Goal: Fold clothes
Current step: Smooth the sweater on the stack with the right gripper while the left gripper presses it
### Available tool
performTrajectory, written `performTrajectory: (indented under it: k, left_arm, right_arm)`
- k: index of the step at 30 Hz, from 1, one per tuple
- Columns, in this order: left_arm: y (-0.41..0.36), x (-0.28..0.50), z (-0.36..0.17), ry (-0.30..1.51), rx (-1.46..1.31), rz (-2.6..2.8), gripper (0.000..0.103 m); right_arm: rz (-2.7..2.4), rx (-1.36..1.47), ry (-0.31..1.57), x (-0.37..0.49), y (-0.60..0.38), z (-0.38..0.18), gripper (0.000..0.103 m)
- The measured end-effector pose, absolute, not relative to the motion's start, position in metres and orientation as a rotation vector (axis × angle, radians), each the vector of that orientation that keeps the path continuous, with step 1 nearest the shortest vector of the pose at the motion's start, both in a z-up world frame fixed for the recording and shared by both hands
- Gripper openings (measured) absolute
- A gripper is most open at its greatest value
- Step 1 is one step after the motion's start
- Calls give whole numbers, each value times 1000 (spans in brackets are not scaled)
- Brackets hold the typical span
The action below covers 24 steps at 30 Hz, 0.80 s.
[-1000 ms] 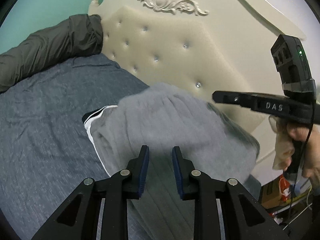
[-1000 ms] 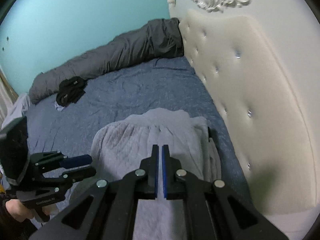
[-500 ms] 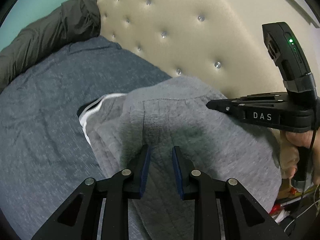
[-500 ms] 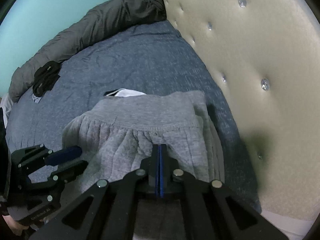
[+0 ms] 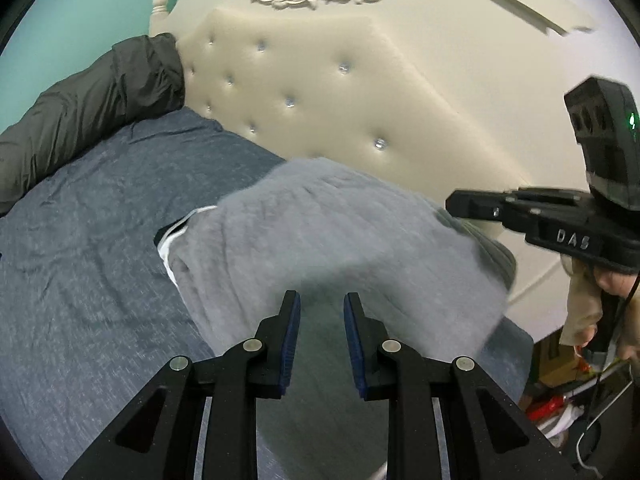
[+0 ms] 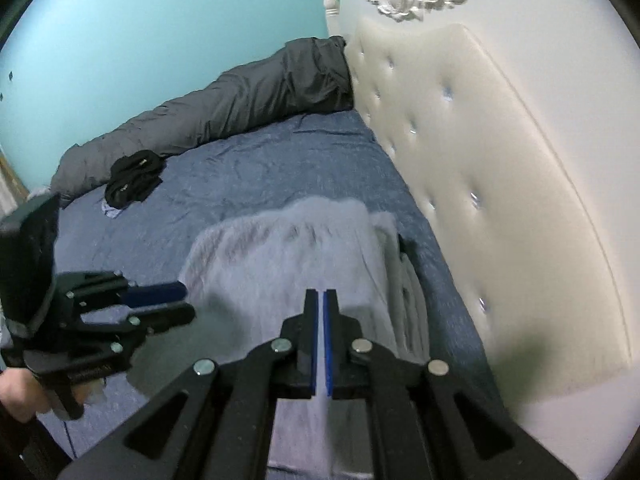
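Left wrist view first: I have my left gripper (image 5: 319, 312) hanging over the grey garment (image 5: 328, 248), its fingers (image 5: 291, 320) standing a narrow gap apart with nothing between them. Compared with half a second ago, both grippers have pulled back from the cloth; then the fingers sat low over its gathered band, now they hover clear of it. My right gripper (image 6: 320, 312) has its fingers (image 6: 310, 320) pressed together on nothing, the blue pads almost touching. The garment lies released, flat and doubled over, near the bed's headboard edge, with a white-trimmed dark piece (image 5: 170, 236) peeking out from under its side. I read that as one fold laid down and let go, so the next thing is likely either a further fold or moving on to another item.

The bed (image 5: 80, 260) carries a blue-grey sheet, lightly creased. A cream tufted headboard (image 5: 304, 92) with a carved crest runs along one edge, and a dark grey rolled quilt (image 6: 240, 104) lies along the far edge against a turquoise wall (image 6: 160, 20). A small black bundle (image 6: 134, 178) sits near that quilt, well apart from the grey garment.
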<state>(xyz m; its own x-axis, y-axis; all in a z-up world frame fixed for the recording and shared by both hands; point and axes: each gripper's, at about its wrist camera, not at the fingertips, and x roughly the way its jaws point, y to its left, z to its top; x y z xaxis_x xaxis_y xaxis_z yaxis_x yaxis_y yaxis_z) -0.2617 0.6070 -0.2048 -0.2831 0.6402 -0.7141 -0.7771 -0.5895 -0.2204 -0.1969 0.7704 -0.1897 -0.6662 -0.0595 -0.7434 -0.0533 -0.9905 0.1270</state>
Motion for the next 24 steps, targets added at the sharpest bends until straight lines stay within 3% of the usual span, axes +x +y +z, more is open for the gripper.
performTrajectory:
  k: [15,24]
  left_arm:
    - [604,-221,-249,175,-989,2016,25]
    - [582,-224,-222,162,-930,2065,24]
  right_arm:
    - [-2942,1245,-415,-157,789,-273,0]
    - [-2999,1075,-458,-138,798,-236,0]
